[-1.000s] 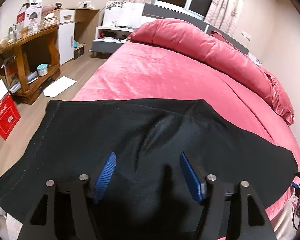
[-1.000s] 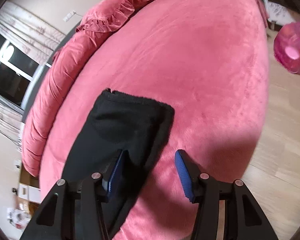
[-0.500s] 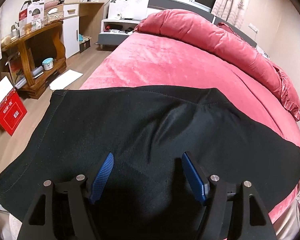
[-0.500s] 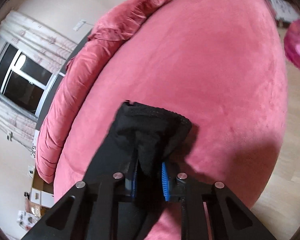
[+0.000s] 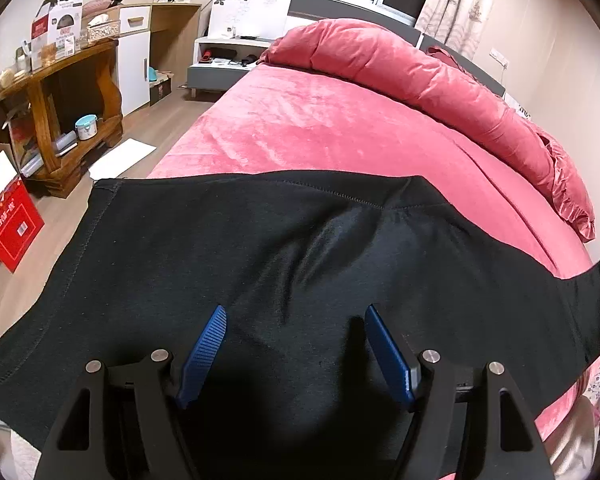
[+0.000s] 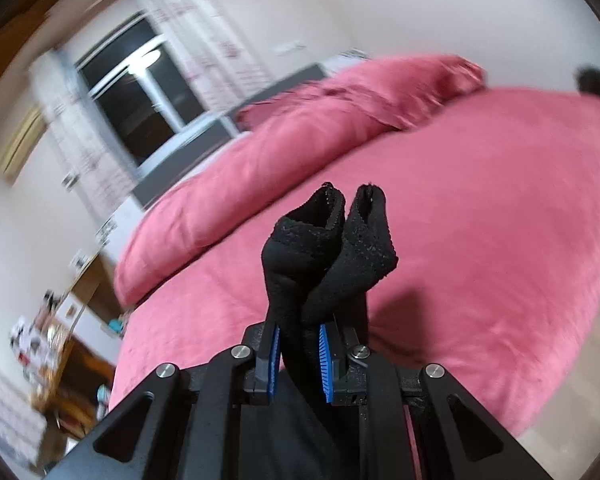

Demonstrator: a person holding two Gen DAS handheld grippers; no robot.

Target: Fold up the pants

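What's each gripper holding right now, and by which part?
Right gripper is shut on the black pants, pinching the bunched leg ends near the hems. Left gripper is open over the pants, holding nothing.

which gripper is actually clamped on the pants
The right gripper: its blue pads pinch the black pants. The left gripper is open above the fabric.

Red-covered bed (image 5: 300,120), rumpled red duvet (image 5: 440,76) heaped from 12 round to 3 o'clock; black pants (image 5: 260,260) spread flat across at 6 o'clock.
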